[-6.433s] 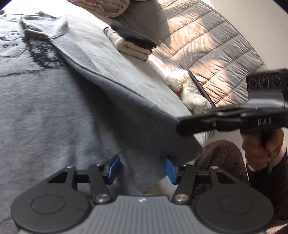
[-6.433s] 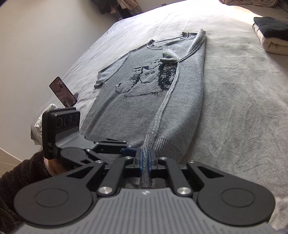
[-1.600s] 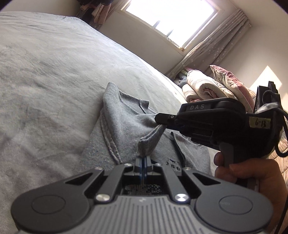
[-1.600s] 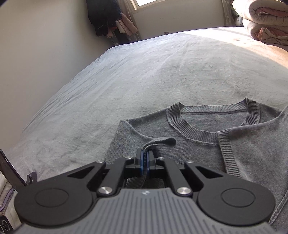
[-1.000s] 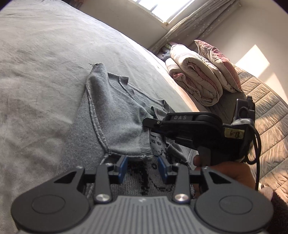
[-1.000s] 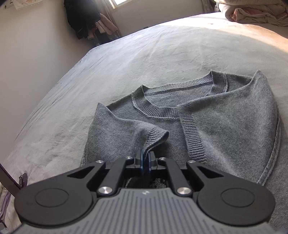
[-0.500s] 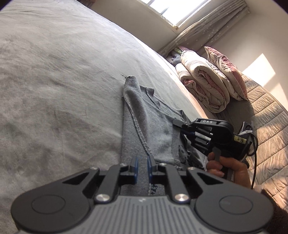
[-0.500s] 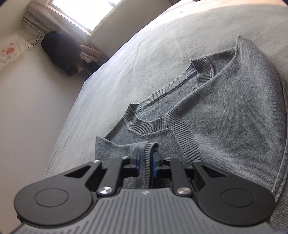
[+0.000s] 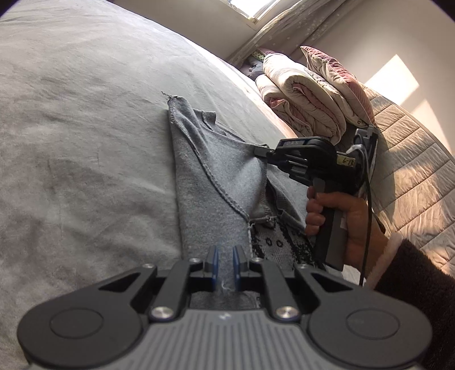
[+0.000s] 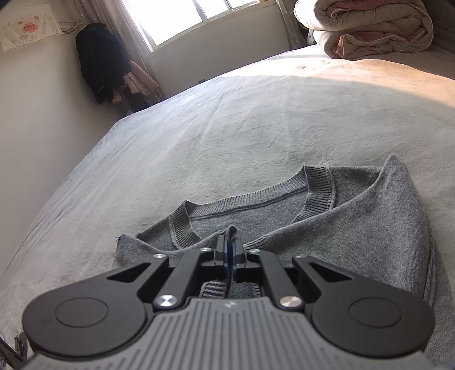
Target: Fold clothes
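Note:
A grey knitted sweater (image 9: 216, 170) lies on the grey bed, with both sides folded in over its dark chest pattern. My left gripper (image 9: 224, 263) is shut on the folded left edge, and grey fabric fills the narrow gap between its blue pads. My right gripper (image 10: 230, 247) is shut on a ribbed sleeve edge just below the neckline (image 10: 256, 205); a tuft of knit pokes up between its tips. In the left wrist view the right gripper (image 9: 257, 150) holds that sleeve flap taut above the sweater. A person's hand (image 9: 335, 210) grips its handle.
A rolled duvet (image 9: 307, 94) and a pillow (image 9: 335, 74) sit at the head of the bed beside a quilted cover (image 9: 412, 170). Dark clothes (image 10: 99, 62) hang near the window (image 10: 184, 17). Grey sheet (image 9: 85, 142) stretches left of the sweater.
My left gripper was open a second ago and has closed on the sweater's folded left edge. My right gripper has carried the sleeve edge up toward the neckline, and its pads have pinched tight.

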